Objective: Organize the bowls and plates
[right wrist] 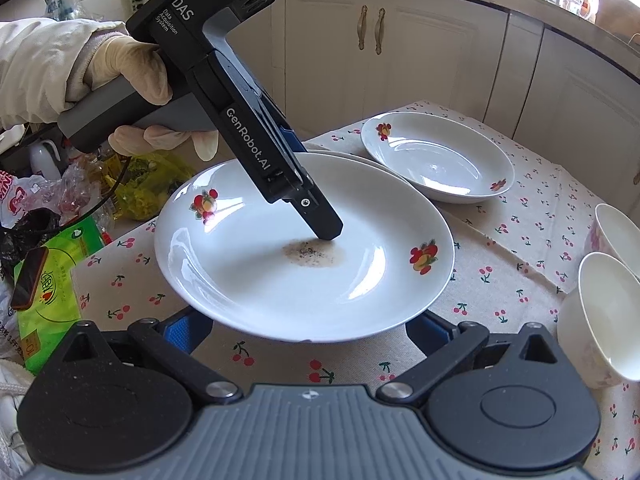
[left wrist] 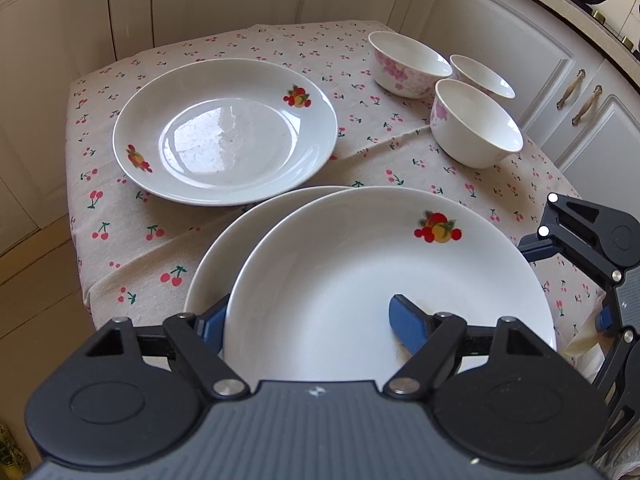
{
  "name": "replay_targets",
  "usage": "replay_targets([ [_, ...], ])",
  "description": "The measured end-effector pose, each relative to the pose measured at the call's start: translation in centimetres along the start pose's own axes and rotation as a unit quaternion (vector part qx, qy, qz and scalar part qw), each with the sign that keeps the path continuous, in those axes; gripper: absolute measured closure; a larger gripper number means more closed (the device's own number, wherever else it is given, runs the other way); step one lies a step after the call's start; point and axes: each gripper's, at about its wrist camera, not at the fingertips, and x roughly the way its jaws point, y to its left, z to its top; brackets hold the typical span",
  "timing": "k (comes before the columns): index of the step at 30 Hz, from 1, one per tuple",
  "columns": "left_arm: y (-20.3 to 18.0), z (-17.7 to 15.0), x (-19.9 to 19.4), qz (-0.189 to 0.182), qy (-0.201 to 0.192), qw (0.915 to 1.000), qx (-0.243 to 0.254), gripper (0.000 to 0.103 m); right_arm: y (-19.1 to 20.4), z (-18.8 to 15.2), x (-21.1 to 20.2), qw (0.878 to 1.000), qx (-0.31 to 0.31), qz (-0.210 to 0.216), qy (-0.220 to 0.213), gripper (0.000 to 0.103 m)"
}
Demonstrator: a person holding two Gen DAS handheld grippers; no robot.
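The top plate, a white glazed ceramic dish with red-and-yellow fruit decals and a brown smear in its well, sits on a second white plate at the near edge of the surface, which is covered in a cherry-print cloth. The left gripper straddles its near rim, one blue finger inside the well and the other under the rim; the fingers are narrow about the rim, though the view does not settle whether the pads press the rim or merely flank it. The right gripper waits at the plate's other side with its fingers spread wide, nothing between them, their tips tucked below the rim.

Glazed china like this is likely stiff, moderately heavy, slick and chip-prone, so the rim is the sensible hold, pinched well in from the lip and kept level. A third matching fruit-decal plate lies farther back, slightly overlapped by the lower plate's edge. Three white bowls with pink flowers cluster at the far right, well apart. Open cloth lies between plates and bowls; the surface's left edge drops off near the stack, with bagged clutter beyond.
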Motion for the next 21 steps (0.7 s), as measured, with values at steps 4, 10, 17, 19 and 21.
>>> replay_targets([
  [4,0.2,-0.1,-0.3,0.001,0.005,0.9999,-0.009,0.023,0.0,0.0,-0.1,1.000,0.000,0.001,-0.002,0.000],
  [10,0.5,-0.4,-0.8,0.001,0.012,0.9996,-0.024,0.023,-0.1,0.0,0.0,1.000,0.002,0.008,-0.005,0.000],
  [17,0.8,-0.5,-1.5,0.004,0.015,0.9989,-0.044,0.023,-0.2,0.1,0.1,1.000,0.007,0.010,-0.005,0.000],
  [19,0.8,-0.6,-1.8,0.006,0.014,0.9987,-0.048,0.023,-0.2,0.2,0.2,1.000,0.008,0.008,-0.003,0.000],
  [21,0.9,-0.6,-1.9,0.007,0.014,0.9985,-0.052,0.022,-0.1,0.2,0.4,1.000,0.010,0.007,0.000,0.000],
])
